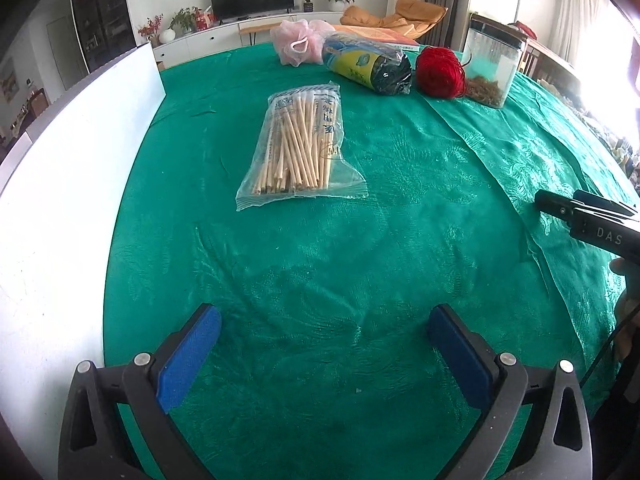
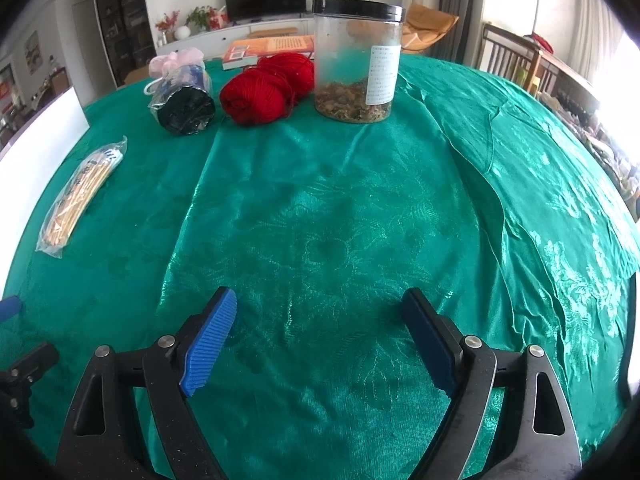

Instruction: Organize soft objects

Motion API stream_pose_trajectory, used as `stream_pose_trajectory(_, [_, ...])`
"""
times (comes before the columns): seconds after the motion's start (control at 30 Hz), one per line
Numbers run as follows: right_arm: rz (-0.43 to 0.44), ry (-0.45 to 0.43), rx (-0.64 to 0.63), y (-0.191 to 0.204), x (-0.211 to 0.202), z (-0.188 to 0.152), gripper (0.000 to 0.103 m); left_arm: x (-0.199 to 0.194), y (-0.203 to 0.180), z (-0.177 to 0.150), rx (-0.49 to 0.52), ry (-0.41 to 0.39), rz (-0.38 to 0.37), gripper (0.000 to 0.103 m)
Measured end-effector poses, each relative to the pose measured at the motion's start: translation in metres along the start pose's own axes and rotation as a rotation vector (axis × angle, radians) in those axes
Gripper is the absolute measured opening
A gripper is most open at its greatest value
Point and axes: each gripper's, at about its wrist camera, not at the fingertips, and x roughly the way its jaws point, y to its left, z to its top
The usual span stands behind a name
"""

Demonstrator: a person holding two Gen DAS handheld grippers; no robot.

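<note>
A red yarn ball (image 1: 440,73) (image 2: 264,90) lies at the far side of the green cloth, beside a pink bath pouf (image 1: 296,42) (image 2: 176,62) and a dark wrapped roll (image 1: 368,66) (image 2: 184,104). My left gripper (image 1: 324,316) hovers open over bare cloth, nothing between its blue pads. My right gripper (image 2: 318,300) is open too, over bare cloth, well short of the yarn. In the left wrist view the right gripper's black body shows at the right edge.
A clear bag of wooden sticks (image 1: 300,142) (image 2: 78,196) lies mid-left. A clear jar (image 2: 356,64) (image 1: 492,68) with a black lid stands beside the yarn. A white board (image 1: 72,184) runs along the left. An orange book (image 2: 268,48) lies behind the yarn.
</note>
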Motion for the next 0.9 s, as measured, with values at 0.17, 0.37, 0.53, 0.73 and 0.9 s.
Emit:
stream_pose_trajectory(0.17, [0.000,0.000,0.000,-0.0005,0.0002,0.0002,0.088,0.0001,0.0006,-0.0006,-0.003,-0.026,0.000,0.103])
stream_pose_trajectory(0.37, [0.000,0.000,0.000,-0.0007,0.0003,0.0003,0.088,0.0000,0.0005,-0.0009,-0.007,-0.036,0.004,0.103])
stream_pose_trajectory(0.53, [0.000,0.000,0.000,-0.0009,0.0005,0.0003,0.088,-0.0001,0.0007,-0.0011,-0.007,-0.036,0.003,0.103])
stream_pose_trajectory(0.73, [0.000,0.000,0.000,-0.0010,0.0006,0.0003,0.088,0.0000,0.0008,-0.0014,-0.007,-0.035,0.003,0.103])
stream_pose_trajectory(0.9, [0.000,0.000,0.000,-0.0012,0.0009,0.0003,0.088,0.0000,0.0007,-0.0016,-0.007,-0.036,0.003,0.103])
